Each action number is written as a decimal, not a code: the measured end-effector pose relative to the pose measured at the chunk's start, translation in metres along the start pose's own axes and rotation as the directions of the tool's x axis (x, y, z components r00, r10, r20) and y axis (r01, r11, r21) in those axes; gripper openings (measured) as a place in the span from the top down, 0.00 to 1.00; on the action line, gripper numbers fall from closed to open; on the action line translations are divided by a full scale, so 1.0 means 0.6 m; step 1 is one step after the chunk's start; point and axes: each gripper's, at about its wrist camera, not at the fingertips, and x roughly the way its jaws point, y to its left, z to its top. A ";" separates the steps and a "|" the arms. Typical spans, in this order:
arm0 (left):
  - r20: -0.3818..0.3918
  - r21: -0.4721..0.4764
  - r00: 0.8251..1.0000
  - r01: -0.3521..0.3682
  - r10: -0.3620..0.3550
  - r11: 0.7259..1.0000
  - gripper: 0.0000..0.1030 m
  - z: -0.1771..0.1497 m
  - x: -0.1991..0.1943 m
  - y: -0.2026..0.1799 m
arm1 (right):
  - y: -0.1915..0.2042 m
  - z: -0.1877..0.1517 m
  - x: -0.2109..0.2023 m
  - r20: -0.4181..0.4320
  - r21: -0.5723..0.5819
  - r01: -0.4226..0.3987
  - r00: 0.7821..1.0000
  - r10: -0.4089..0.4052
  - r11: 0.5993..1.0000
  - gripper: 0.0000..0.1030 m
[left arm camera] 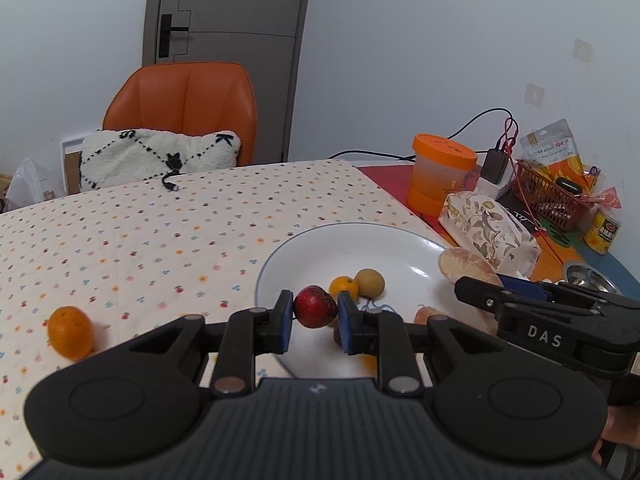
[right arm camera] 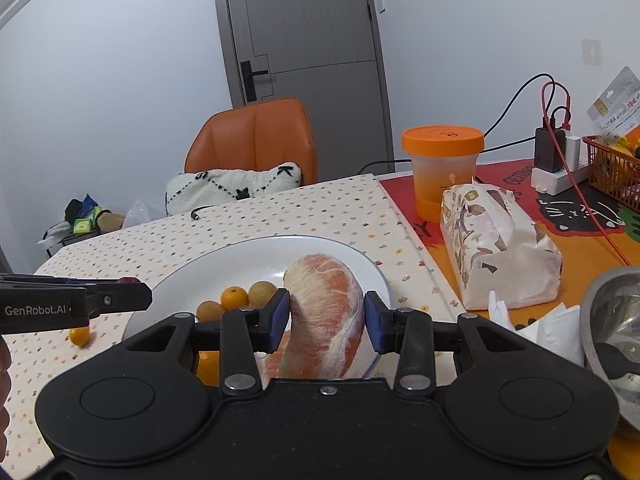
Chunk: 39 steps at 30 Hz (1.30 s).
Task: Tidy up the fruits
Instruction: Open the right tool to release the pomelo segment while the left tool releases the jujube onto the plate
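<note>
I see a grey door (left arm camera: 228, 12) set in a pale wall (left arm camera: 440, 60). Before the door stands an orange chair (left arm camera: 184, 100) holding a white cushion (left arm camera: 156, 156); nearer than the chair lies the counter (left arm camera: 160, 232) under dotted cloth.

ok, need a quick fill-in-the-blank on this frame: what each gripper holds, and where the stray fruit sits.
1. The left gripper is shut on a ____ fruit, dark in colour.
2. The right gripper grips a peeled pomelo segment above the white ____.
3. The mandarin left of the plate lies on the dotted ____.
4. Beyond the tissue pack stands a cup with an ____ lid.

Missing words: red; plate; tablecloth; orange
</note>
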 end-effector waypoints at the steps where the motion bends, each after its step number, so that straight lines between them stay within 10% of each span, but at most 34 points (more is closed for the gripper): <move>1: -0.002 0.002 1.000 0.001 -0.001 1.000 0.79 0.001 0.004 -0.003 | -0.002 0.001 0.003 -0.001 -0.002 0.000 1.000 0.000 1.000 0.63; 39: -0.034 -0.023 0.999 0.000 -0.001 1.000 0.74 0.018 0.048 -0.016 | -0.010 0.006 0.019 -0.014 -0.007 -0.006 1.000 0.006 1.000 0.45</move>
